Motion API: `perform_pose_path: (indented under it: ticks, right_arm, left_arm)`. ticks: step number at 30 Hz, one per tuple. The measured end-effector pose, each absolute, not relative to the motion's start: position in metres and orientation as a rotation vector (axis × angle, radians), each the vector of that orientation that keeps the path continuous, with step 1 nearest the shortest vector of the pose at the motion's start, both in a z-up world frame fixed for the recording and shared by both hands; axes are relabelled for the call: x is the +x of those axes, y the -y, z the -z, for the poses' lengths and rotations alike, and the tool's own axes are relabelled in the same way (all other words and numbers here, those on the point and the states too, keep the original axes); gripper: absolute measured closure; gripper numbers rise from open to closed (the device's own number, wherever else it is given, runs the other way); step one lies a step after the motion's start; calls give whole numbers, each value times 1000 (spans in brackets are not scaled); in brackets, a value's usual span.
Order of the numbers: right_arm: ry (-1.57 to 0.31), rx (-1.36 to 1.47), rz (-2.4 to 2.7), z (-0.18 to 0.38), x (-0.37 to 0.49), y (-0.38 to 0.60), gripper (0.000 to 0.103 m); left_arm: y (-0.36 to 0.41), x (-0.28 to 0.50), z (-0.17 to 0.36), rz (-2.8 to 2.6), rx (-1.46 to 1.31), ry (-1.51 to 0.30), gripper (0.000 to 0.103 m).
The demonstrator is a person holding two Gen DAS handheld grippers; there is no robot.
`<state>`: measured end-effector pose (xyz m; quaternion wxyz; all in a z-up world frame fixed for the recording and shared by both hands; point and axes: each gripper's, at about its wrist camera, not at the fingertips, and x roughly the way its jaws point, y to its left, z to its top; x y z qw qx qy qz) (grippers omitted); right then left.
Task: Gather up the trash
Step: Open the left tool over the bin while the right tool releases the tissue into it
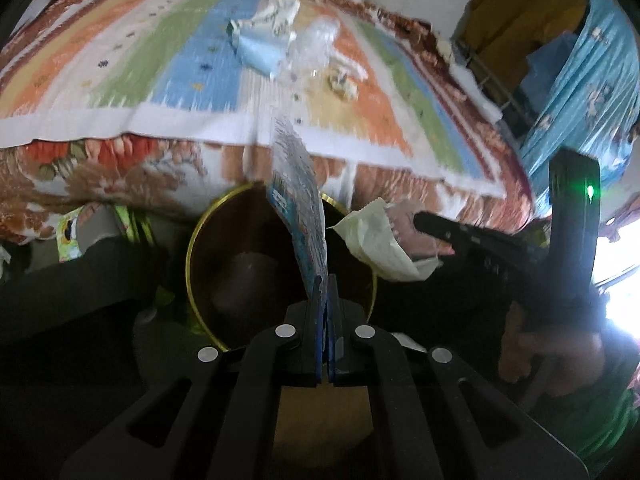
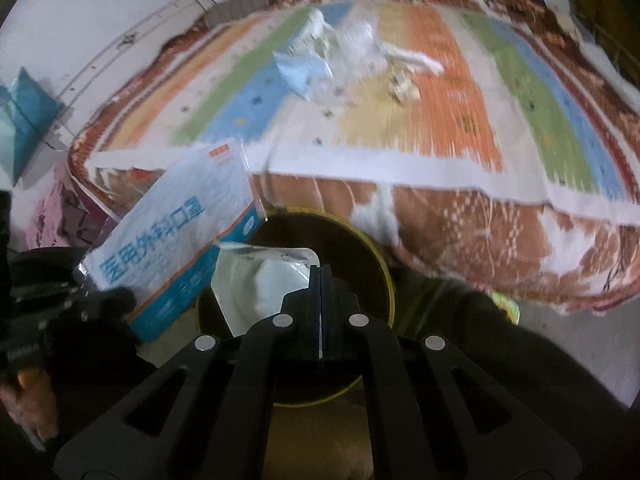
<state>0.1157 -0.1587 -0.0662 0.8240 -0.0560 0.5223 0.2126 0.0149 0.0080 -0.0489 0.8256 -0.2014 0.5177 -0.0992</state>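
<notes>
Now both tongs are loaded: your left tongs [image 1: 325,304] clamp the blue mask packet [image 1: 298,216], your right tongs [image 2: 321,296] pinch a white wrapper [image 2: 260,280], both over the round bin [image 1: 224,272]. Lower each inside the rim before releasing, so nothing catches. More trash [image 2: 320,60] waits on the bed [image 2: 440,128].

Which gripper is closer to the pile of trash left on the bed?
Neither clearly. The left gripper, shut on the blue packet, and the right gripper, shut on white paper, both sit over the bin, short of the pile.
</notes>
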Motion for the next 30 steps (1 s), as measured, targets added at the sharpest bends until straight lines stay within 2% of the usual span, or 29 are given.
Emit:
perform_pose_path:
  ticks: [14,16,18,20,22,24,30]
  right_arm:
    - [-1297,-44,-393,116,128,164,103]
    - [-1323,-25,-384,123,130,166,101]
    - [-1341,-7,-385,128,131,165,91]
    - [-1336,-16,-386,128,131,164,84]
    - [-1326,-21,-389,126,130,163,83]
    - [-1316,-21,-390,123,129,163,79]
    - [-1277,-25,-418,104,128,157,76]
  left_arm:
    - [4,27,97,153,-427,-1318,103]
    - [1,30,106,116,-445,-1349,96]
    - [-4,33,110,78,-457,-1358,73]
    - [-5,33,105,65,-449,-1333,70]
    - [-8,33,100,51,-435,-1306,62]
    - [-11,31,95,42,-432,-1285,61]
    - [-19,32,78,29,-427,-1231,60]
